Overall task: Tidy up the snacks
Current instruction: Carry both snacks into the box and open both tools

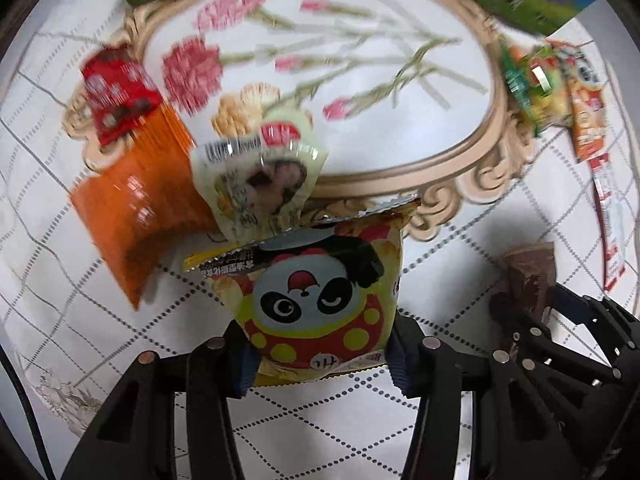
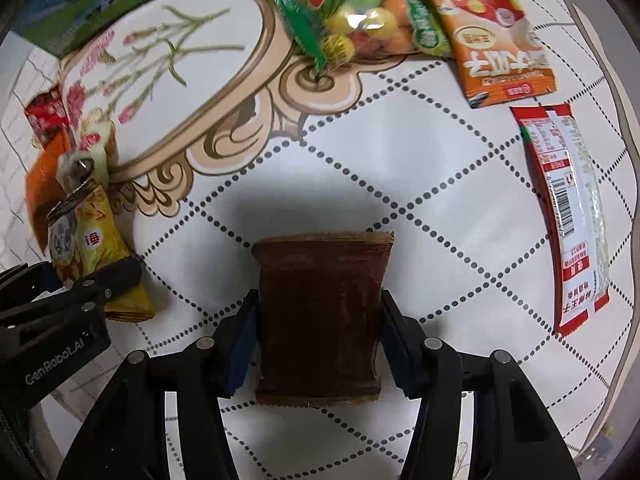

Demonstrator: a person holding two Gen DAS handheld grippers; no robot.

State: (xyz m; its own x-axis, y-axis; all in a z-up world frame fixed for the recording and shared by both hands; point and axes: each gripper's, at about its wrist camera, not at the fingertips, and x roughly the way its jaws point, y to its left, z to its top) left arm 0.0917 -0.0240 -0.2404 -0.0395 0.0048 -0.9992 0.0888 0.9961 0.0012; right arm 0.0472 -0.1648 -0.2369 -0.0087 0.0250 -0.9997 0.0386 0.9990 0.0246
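Yellow panda packet [image 1: 320,304] and dark brown packet [image 2: 318,316], both gripped.

Bright overhead light — motion blur, fisheye warp, dark vignetted corners.

Brown packet [image 2: 318,316]; yellow panda packet [image 1: 320,300]

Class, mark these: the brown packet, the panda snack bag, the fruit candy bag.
brown packet [image 2: 318,316], right wrist view, middle of its face
panda snack bag [image 1: 316,304], left wrist view, panda's face
fruit candy bag [image 2: 360,20], right wrist view, clear window
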